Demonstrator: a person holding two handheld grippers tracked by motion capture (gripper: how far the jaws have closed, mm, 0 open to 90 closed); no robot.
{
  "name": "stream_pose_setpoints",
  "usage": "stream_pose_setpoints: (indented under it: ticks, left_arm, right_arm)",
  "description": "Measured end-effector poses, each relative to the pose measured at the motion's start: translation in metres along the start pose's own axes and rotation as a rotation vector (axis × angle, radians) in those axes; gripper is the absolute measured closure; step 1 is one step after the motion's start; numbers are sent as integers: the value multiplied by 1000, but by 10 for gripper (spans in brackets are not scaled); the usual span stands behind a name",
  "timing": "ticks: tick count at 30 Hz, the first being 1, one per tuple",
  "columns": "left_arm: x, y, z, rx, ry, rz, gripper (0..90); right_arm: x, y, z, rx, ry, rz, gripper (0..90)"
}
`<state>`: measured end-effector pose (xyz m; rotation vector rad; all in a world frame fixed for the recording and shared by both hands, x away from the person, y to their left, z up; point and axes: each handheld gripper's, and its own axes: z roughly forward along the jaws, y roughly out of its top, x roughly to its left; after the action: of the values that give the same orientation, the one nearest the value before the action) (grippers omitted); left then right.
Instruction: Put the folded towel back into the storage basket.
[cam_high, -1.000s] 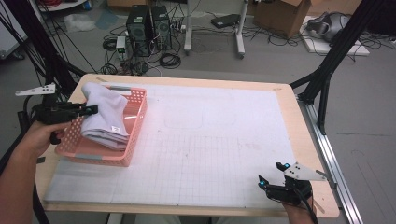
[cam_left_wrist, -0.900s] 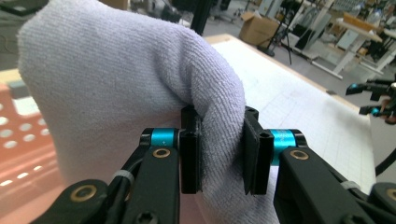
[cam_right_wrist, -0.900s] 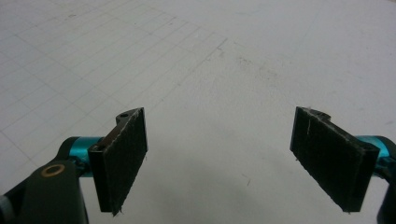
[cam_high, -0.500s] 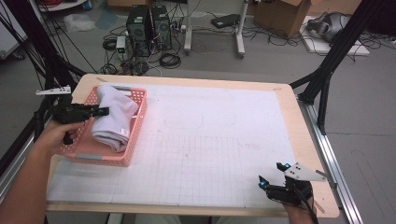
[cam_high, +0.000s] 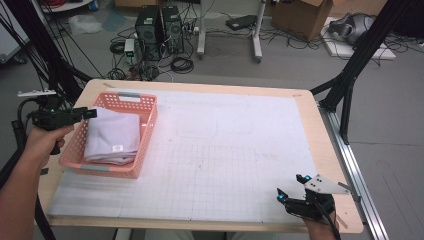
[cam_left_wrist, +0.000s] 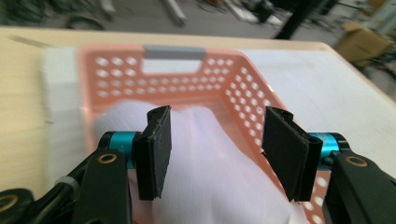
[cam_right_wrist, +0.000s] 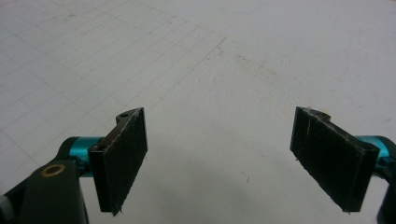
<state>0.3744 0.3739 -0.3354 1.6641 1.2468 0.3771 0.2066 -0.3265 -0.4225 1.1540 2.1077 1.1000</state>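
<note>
2 PC towers (cam_high: 161, 27), cardboard box (cam_high: 302, 17) on floor behind table.

Table layout: basket at left, grippers at two corners

A basket (cam_high: 112, 135) is set on the mat (cam_high: 225, 155) near the left edge of the table (cam_high: 320, 130), with a folded cloth (cam_high: 114, 139) laid inside it. The left gripper (cam_high: 90, 114) is held just over the basket's left rim, above the cloth. The right gripper (cam_high: 290, 187) is placed at the near right corner, well apart from the basket. Computer towers (cam_high: 160, 27) are stood on the floor behind the table.
</note>
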Motion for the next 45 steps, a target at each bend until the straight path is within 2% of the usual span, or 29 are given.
stream_pose_setpoints:
  ticks: [1, 4, 7, 8, 10, 11, 14, 16, 19, 22, 24, 27, 30, 31, 33, 36, 39, 42, 45]
  left_arm:
    - [-3, -1, 1, 23, 19, 7, 419]
    - [-14, -5, 13, 140, 50, 42, 398]
    - [-24, -11, 27, 203, 94, 50, 402]
    - [-27, -13, 34, 232, 115, 49, 405]
    - [-31, -17, 45, 287, 184, 75, 402]
    - [-33, -19, 50, 303, 201, 91, 403]
    - [-35, -24, 63, 335, 256, 100, 395]
    - [-34, -29, 70, 361, 273, 99, 373]
    - [-35, -35, 81, 376, 296, 99, 344]
    - [-38, -37, 89, 380, 304, 108, 314]
    - [-42, -39, 94, 379, 293, 129, 284]
    - [-46, -40, 97, 352, 255, 124, 269]
    - [-47, -41, 98, 293, 175, 58, 270]
    - [-47, -41, 99, 284, 161, 53, 280]
    - [-46, -41, 98, 279, 168, 65, 287]
    - [-39, -36, 88, 231, 163, 23, 340]
    - [-38, -31, 75, 164, 154, 37, 341]
    - [-40, -26, 60, 51, 127, 42, 326]
    - [-47, -22, 45, -83, 70, 39, 277]
  right_arm:
    - [0, 0, 0, 0, -1, -3, 176]
    - [1, 1, 0, -4, 1, -5, 176]
    - [0, 1, 0, -3, 2, -2, 176]
    - [0, 1, 0, -3, 2, -3, 176]
    - [0, 1, -1, -7, 4, -2, 176]
    - [0, 1, -1, -10, 2, 1, 176]
    - [-1, 1, -3, -13, 0, 3, 176]
    - [-1, 1, -3, -11, 1, 4, 176]
    - [-1, 1, -3, -13, 3, 1, 176]
    - [0, 1, -2, -14, 4, 0, 176]
    - [0, 2, -2, -10, 7, 0, 176]
    - [0, 2, -1, -10, 9, -2, 176]
    - [0, 1, -1, -10, 7, 1, 176]
    - [0, 1, -1, -10, 7, 2, 176]
    - [-1, 1, -1, -11, 7, 1, 176]
    - [-1, 1, -2, -14, 5, 0, 176]
    - [-1, 2, -2, -18, 7, 3, 176]
    - [-1, 2, -2, -18, 7, 4, 176]
    - [-1, 3, -1, -22, 11, 0, 176]
